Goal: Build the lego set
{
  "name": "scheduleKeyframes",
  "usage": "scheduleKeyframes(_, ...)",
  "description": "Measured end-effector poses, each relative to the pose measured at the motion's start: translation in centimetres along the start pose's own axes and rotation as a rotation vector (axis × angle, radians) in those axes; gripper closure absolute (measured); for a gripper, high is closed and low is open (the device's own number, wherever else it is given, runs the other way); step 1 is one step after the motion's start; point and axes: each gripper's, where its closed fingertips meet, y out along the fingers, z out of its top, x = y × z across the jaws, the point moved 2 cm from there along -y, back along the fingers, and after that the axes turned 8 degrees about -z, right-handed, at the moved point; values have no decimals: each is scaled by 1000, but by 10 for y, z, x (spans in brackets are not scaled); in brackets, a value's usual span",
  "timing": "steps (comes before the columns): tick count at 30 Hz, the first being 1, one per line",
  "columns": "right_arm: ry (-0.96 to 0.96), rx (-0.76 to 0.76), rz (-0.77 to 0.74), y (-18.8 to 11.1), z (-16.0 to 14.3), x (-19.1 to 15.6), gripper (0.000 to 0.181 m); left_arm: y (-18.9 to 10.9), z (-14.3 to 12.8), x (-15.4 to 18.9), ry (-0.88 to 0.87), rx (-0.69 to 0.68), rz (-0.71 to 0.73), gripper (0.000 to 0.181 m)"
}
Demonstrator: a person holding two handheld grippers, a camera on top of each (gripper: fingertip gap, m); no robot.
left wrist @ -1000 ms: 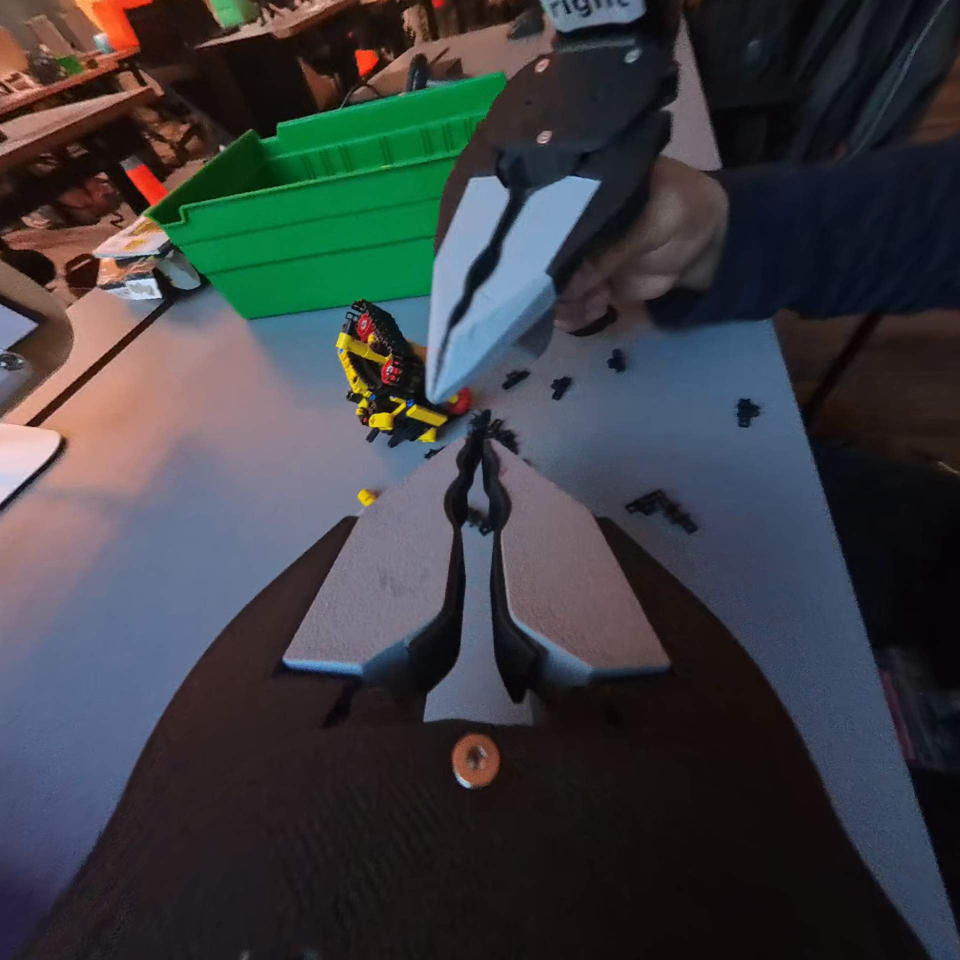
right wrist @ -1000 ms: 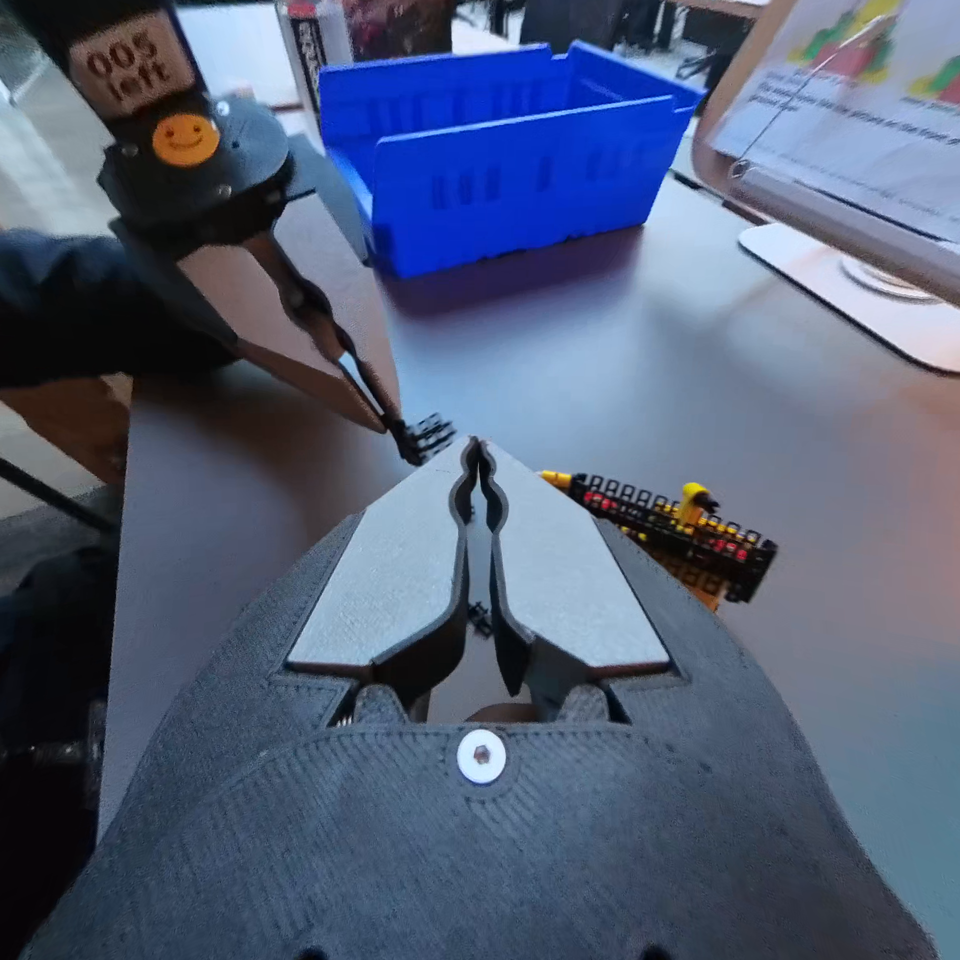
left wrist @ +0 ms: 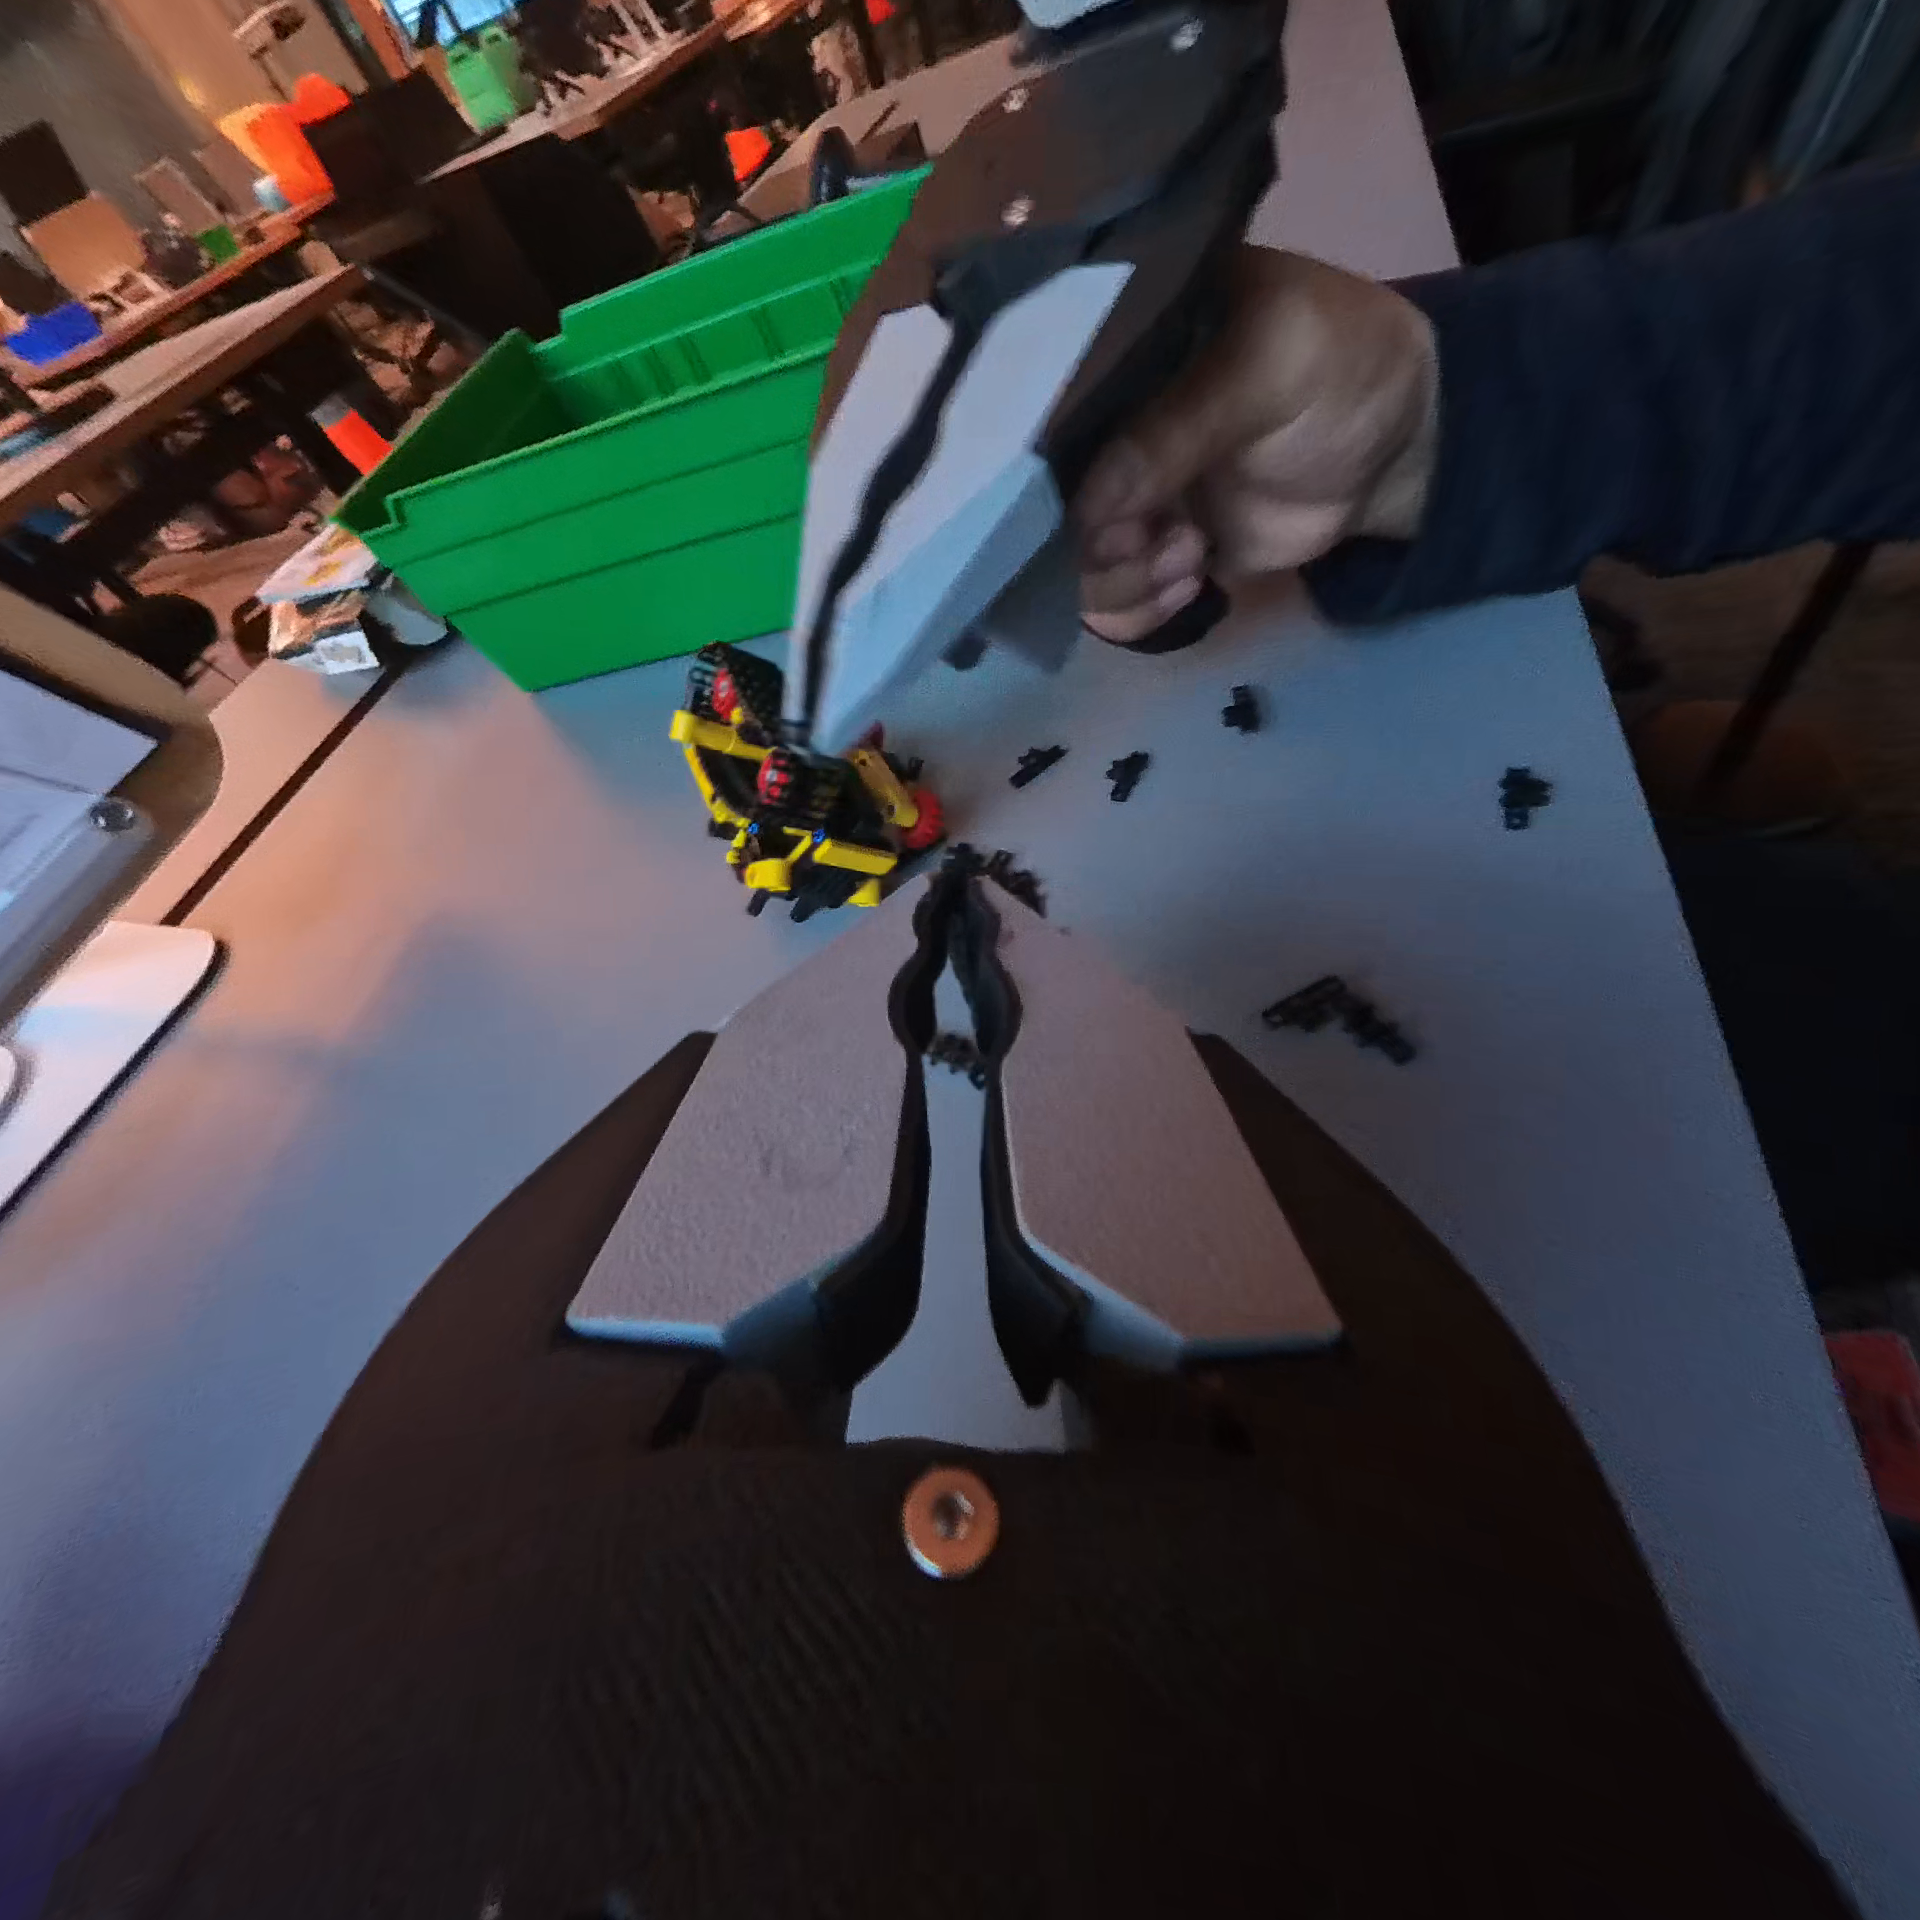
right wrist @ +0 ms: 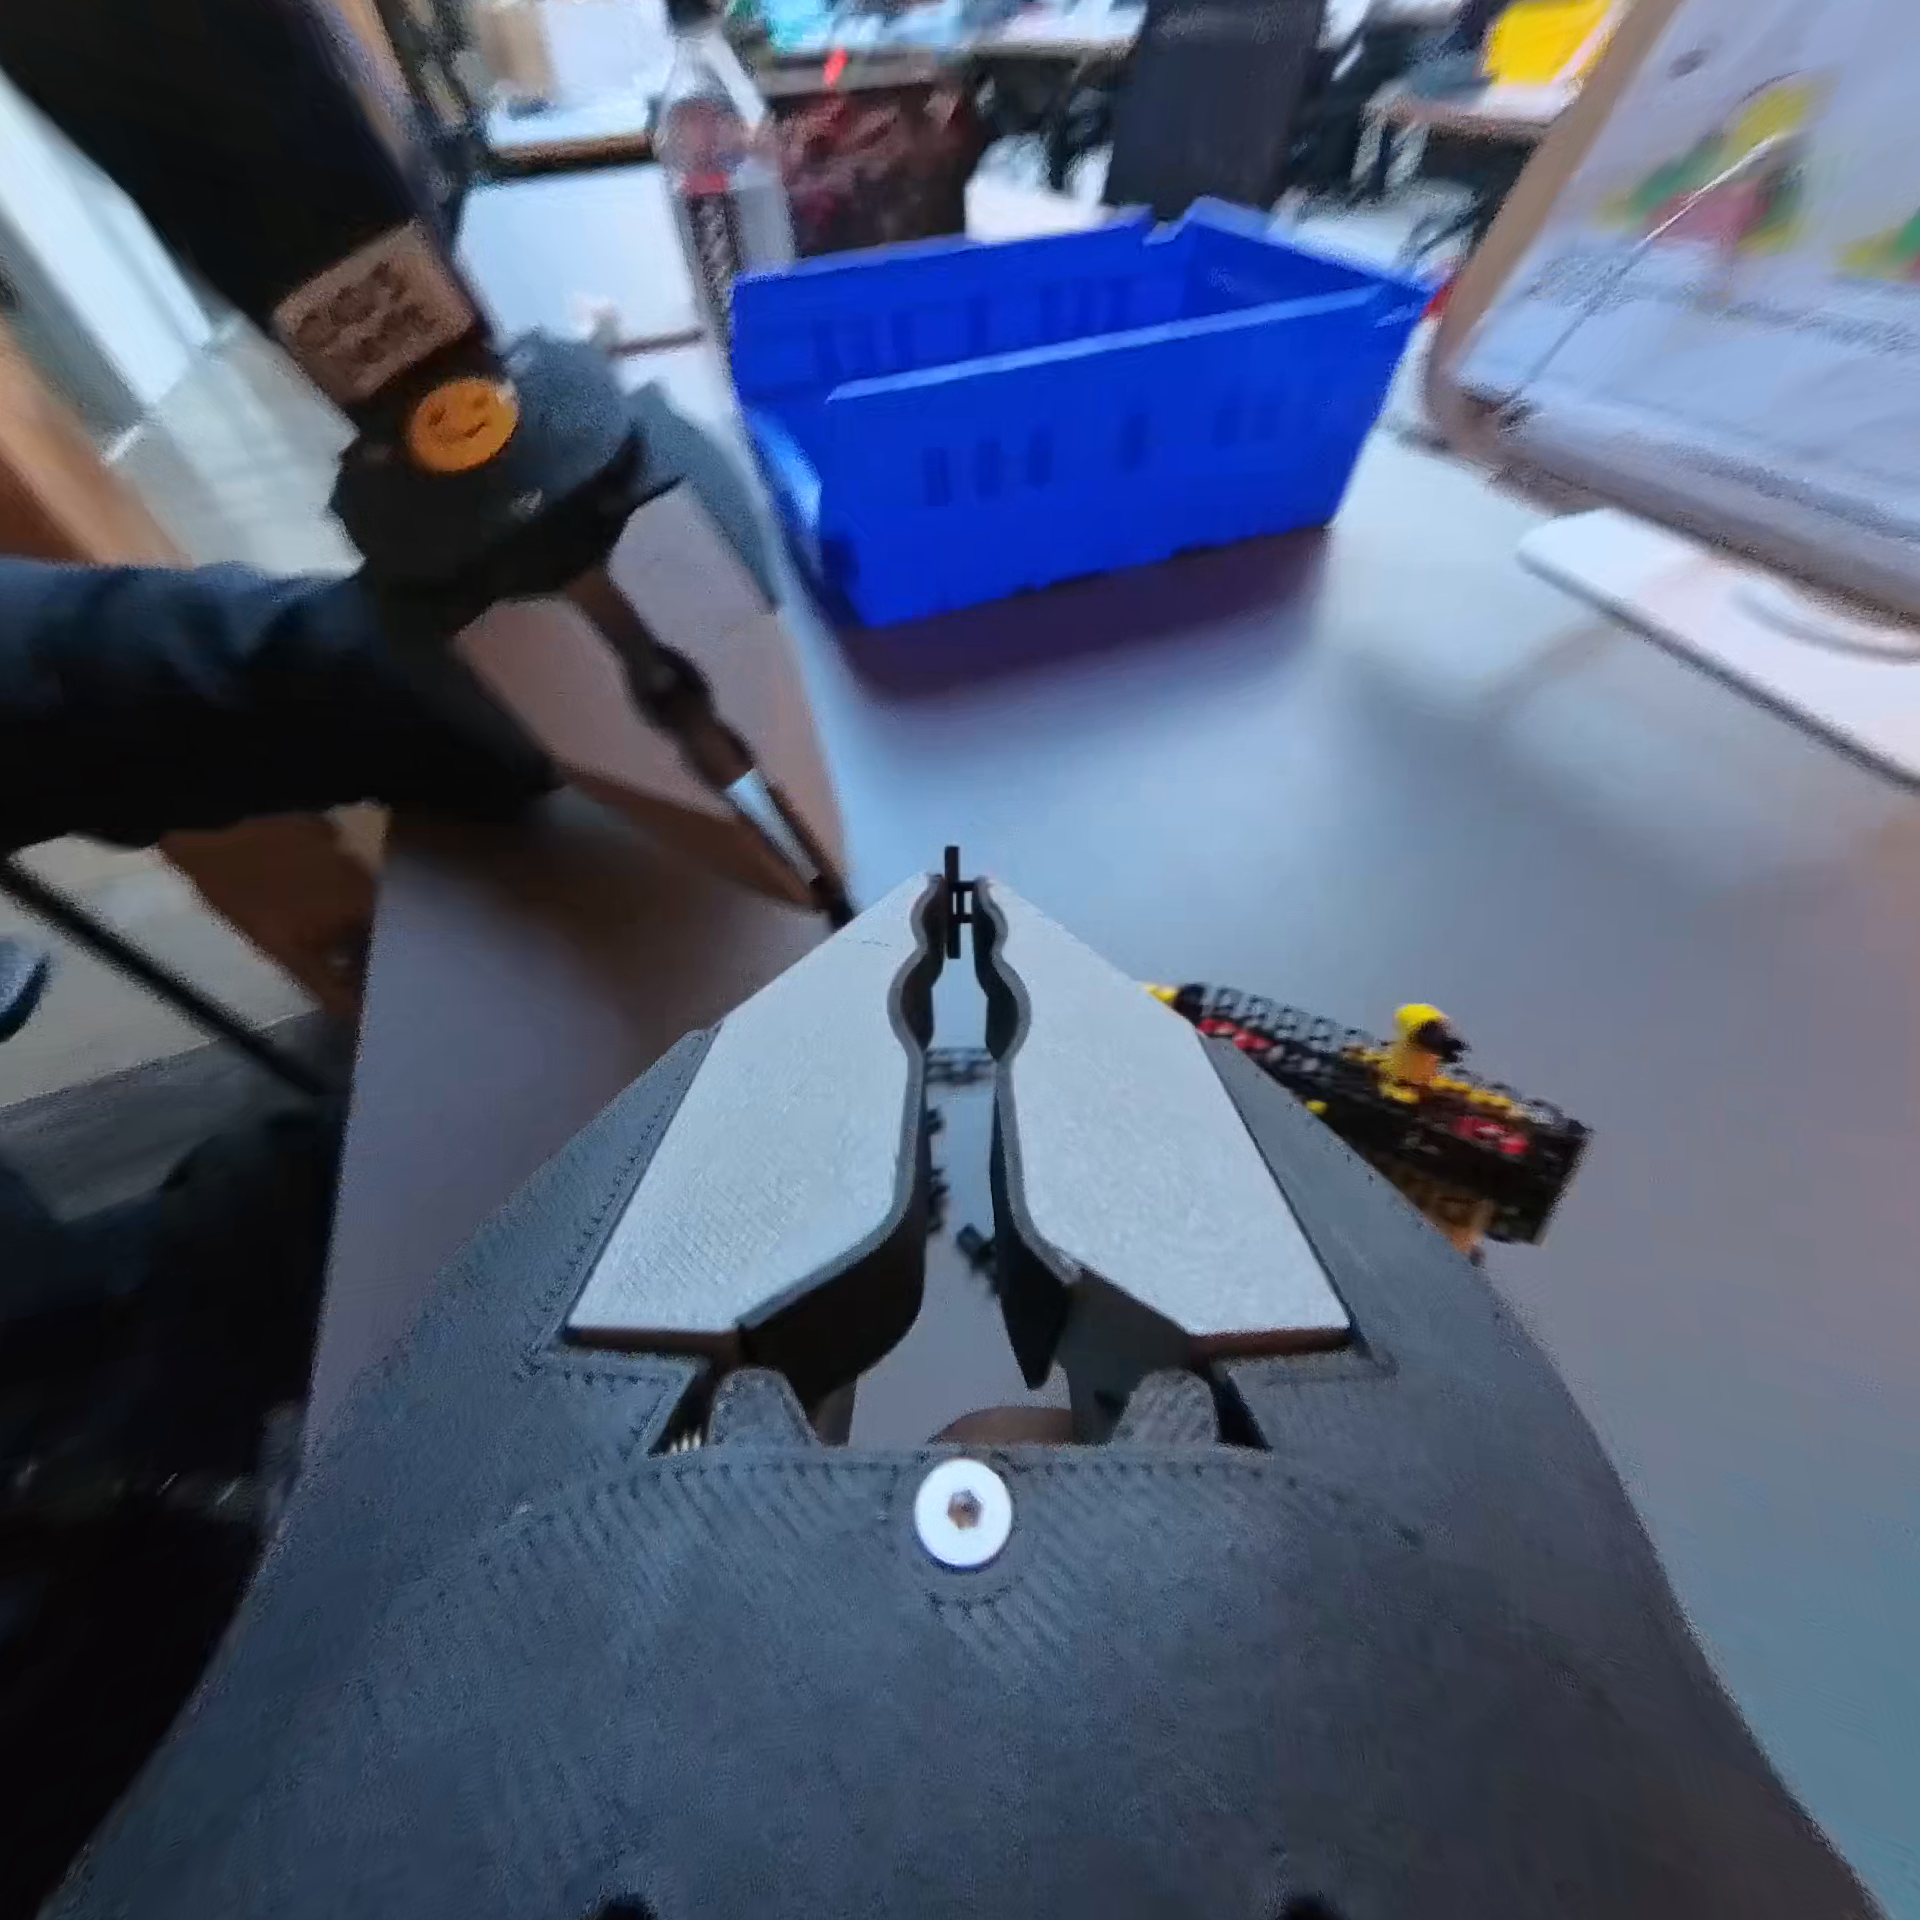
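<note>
While the left wrist view takes in a green bin behind the model, only the right wrist view shows the blue bin and a monitor beyond it. The left view alone shows loose black pieces scattered on the table to the right of the model.

The right gripper has its jaws nearly together, pinching a thin black piece that stands up between the tips; in the left view it hangs tips-down just over the model. The left gripper has its jaws pressed almost together on a small black cluster, low over the table just right of the model.

The model is a part-built yellow and black vehicle with black track links and red hubs, sitting on the table in front of the green bin.
</note>
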Motion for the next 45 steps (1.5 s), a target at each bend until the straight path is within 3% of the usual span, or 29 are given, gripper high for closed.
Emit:
scheduleKeyframes(2, -29, -113, 42, 5, -16, -6, 180, -4, -4, -9, -57, 15, 8, 181)
scheduleKeyframes(6, -187, -332, -47, 14, -54, 0, 179, -9, -17, -28, -163, -8, 62, 181)
scheduleKeyframes(9, -203, -474, -16, 20, -79, -4, 164, -8, -19, -30, -179, 6, 61, 181)
scheduleKeyframes(12, -241, -408, -32, 20, -68, -4, 171, -4, -23, -29, -159, -23, 59, 181)
scheduleKeyframes(17, -220, -282, -62, 16, -47, 2, 163, -3, -27, -30, -144, -30, 49, 181)
scheduleKeyframes(21, -223, -155, 52, 16, -20, -9, 161, -6, -15, -24, -125, 57, 0, 181)
scheduleKeyframes(25, -329, -136, 147, 23, -2, -24, 166, -10, -12, -23, -92, 66, 5, 181)
scheduleKeyframes(28, -411, -143, 172, 29, 2, -27, 181, -11, -9, -19, -91, 81, -26, 181)
scheduleKeyframes(35, -411, -123, 249, 23, -1, -29, 170, -12, -7, -19, -55, 74, -9, 181)
scheduleKeyframes(43, -439, -126, 186, 19, -12, -26, 181, -14, 4, -9, -36, 121, -50, 181)
scheduleKeyframes(45, -416, -132, 208, 18, -12, -28, 171, -15, 2, -10, -51, 119, -60, 181)
